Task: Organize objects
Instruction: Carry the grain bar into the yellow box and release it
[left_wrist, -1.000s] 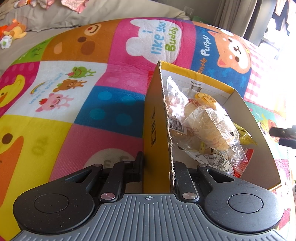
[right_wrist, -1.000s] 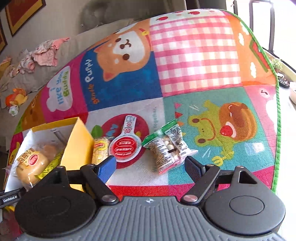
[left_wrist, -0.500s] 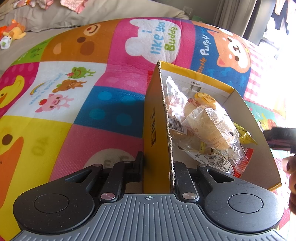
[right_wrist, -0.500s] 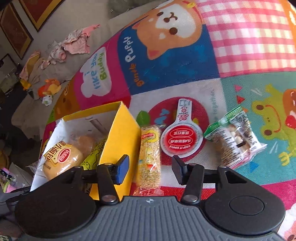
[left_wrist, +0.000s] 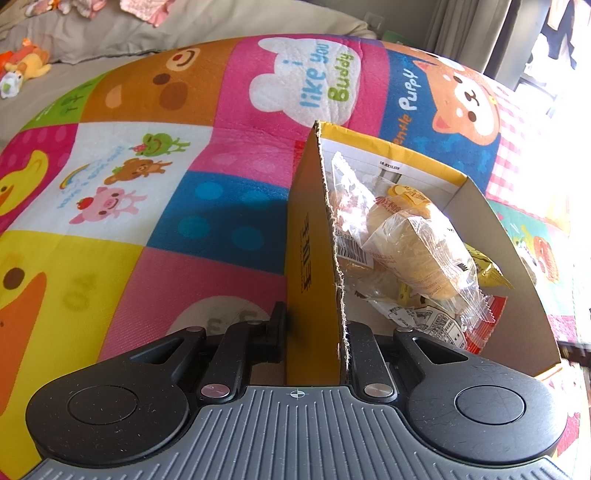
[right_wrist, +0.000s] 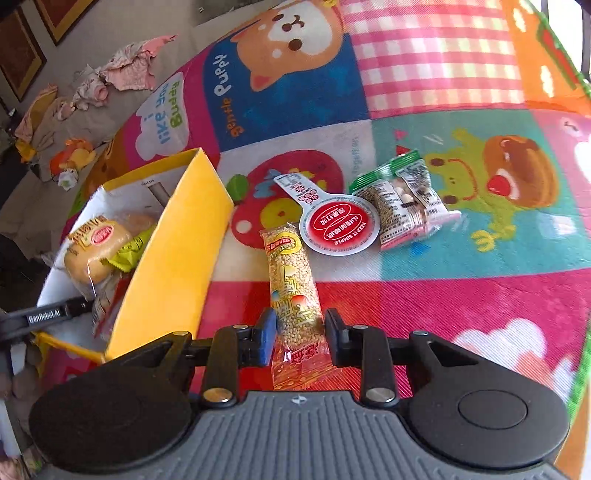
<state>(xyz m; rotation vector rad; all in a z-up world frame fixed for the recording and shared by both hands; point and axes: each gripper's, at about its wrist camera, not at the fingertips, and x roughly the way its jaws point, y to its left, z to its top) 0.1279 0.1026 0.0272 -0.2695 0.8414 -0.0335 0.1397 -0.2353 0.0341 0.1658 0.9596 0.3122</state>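
Note:
My left gripper (left_wrist: 316, 334) is shut on the near wall of a yellow cardboard box (left_wrist: 314, 258), one finger outside and one inside. The box holds wrapped buns (left_wrist: 417, 251) and other snack packets. In the right wrist view the same box (right_wrist: 173, 266) stands at the left. My right gripper (right_wrist: 300, 338) straddles the near end of a long grain snack bar (right_wrist: 291, 280) lying on the mat; the jaws sit close on both sides of it, and contact is unclear. A round red-and-white lidded cup (right_wrist: 338, 225) and a green-topped nut packet (right_wrist: 402, 199) lie beyond.
Everything sits on a colourful cartoon play mat (left_wrist: 147, 184). Beyond the mat are a grey bed surface with soft toys (right_wrist: 74, 158) and crumpled pink clothes (right_wrist: 129, 70). The left gripper's finger (right_wrist: 48, 314) shows at the box's near left in the right wrist view.
My right gripper has moved left and down over the snack bar and its jaws have narrowed around it. The left gripper has kept its hold on the box wall.

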